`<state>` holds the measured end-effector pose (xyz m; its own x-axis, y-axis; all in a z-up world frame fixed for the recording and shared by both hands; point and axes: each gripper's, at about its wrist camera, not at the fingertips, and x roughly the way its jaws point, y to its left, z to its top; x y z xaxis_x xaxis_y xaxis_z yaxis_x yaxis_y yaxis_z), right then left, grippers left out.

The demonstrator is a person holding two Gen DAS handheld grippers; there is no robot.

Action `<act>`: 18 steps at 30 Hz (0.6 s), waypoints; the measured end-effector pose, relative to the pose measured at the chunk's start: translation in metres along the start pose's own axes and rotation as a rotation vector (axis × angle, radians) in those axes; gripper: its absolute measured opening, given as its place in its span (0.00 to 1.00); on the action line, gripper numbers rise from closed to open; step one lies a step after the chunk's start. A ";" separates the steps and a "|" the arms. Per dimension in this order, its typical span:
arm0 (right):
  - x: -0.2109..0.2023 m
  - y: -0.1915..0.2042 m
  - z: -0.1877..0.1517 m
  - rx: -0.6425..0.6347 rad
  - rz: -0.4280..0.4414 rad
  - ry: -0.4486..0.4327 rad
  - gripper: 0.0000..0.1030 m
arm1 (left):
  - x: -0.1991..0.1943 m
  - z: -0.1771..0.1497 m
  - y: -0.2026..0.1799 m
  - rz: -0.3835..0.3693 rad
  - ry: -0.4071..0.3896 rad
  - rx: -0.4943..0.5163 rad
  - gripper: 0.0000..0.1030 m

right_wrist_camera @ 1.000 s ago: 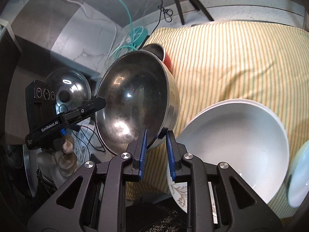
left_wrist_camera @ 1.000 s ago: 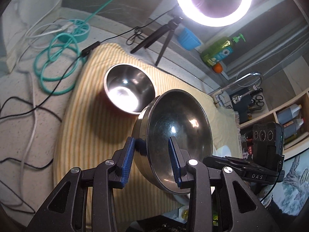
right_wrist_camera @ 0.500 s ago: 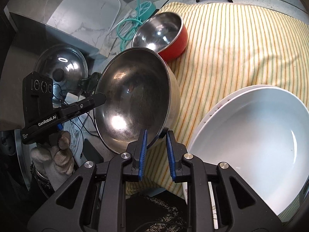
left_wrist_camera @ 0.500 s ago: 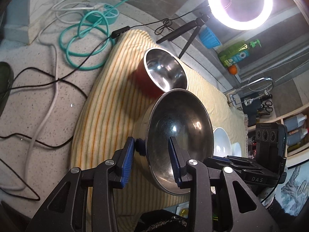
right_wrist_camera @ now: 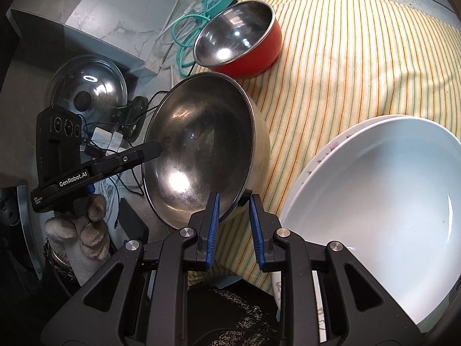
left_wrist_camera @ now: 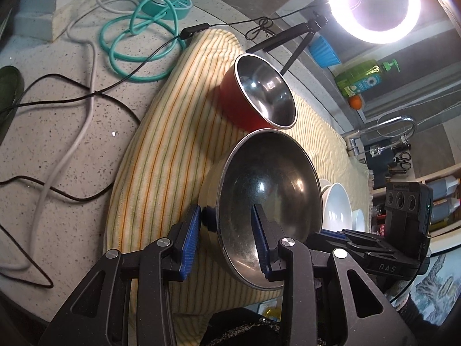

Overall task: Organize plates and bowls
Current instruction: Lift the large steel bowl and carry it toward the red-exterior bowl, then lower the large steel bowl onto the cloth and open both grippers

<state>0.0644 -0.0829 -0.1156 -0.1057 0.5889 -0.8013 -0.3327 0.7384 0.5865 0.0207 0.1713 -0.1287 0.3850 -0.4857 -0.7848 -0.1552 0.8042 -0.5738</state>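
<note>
both grippers hold one big steel bowl [left_wrist_camera: 270, 199] between them. the left gripper [left_wrist_camera: 226, 232] has its blue jaws on either side of the bowl's near rim - one pad inside, one outside - with a small gap showing at the outer pad, so i cannot tell if they pinch it tight. the right gripper [right_wrist_camera: 233, 222] has its jaws close on the other edge of the same bowl, seen in the right view as the big steel bowl [right_wrist_camera: 201, 150], and it is hard to tell if they press the rim or just sit beside it.

the bowl is tilted, with its open side facing the left camera, and it is over the near edge of a yellow striped cloth [left_wrist_camera: 173, 150] on the speckled table [left_wrist_camera: 57, 132].

a red bowl [left_wrist_camera: 259, 95] with a shiny inside sits on the cloth just behind the steel bowl. stacked white plates [right_wrist_camera: 374, 201] lie on the cloth to the right, close to the right gripper.

a teal cable [left_wrist_camera: 138, 37] is coiled on the table, and a ring light [left_wrist_camera: 374, 3] glows at the back.
</note>
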 end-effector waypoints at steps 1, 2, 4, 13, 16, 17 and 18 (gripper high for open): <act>0.001 0.001 0.001 -0.005 -0.002 -0.003 0.23 | 0.000 0.000 0.000 0.002 0.000 0.002 0.32; 0.001 0.002 0.000 -0.007 -0.005 -0.007 0.23 | 0.000 0.000 0.000 0.002 0.000 0.002 0.32; 0.001 0.002 0.000 -0.008 -0.006 -0.009 0.23 | 0.001 0.000 0.000 0.002 0.003 0.000 0.35; -0.011 0.000 0.000 -0.004 0.003 -0.042 0.45 | -0.002 0.002 0.000 0.010 -0.005 0.001 0.42; -0.015 0.001 0.002 -0.009 0.001 -0.058 0.52 | -0.006 0.004 -0.001 0.015 -0.015 0.004 0.42; -0.017 0.001 0.003 -0.012 0.000 -0.063 0.53 | -0.007 0.005 -0.001 0.017 -0.019 0.007 0.42; -0.019 0.002 0.004 -0.016 -0.001 -0.068 0.53 | -0.009 0.006 -0.002 0.019 -0.024 0.010 0.42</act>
<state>0.0692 -0.0912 -0.0985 -0.0413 0.6094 -0.7918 -0.3478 0.7341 0.5831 0.0234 0.1759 -0.1189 0.4035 -0.4625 -0.7895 -0.1530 0.8166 -0.5566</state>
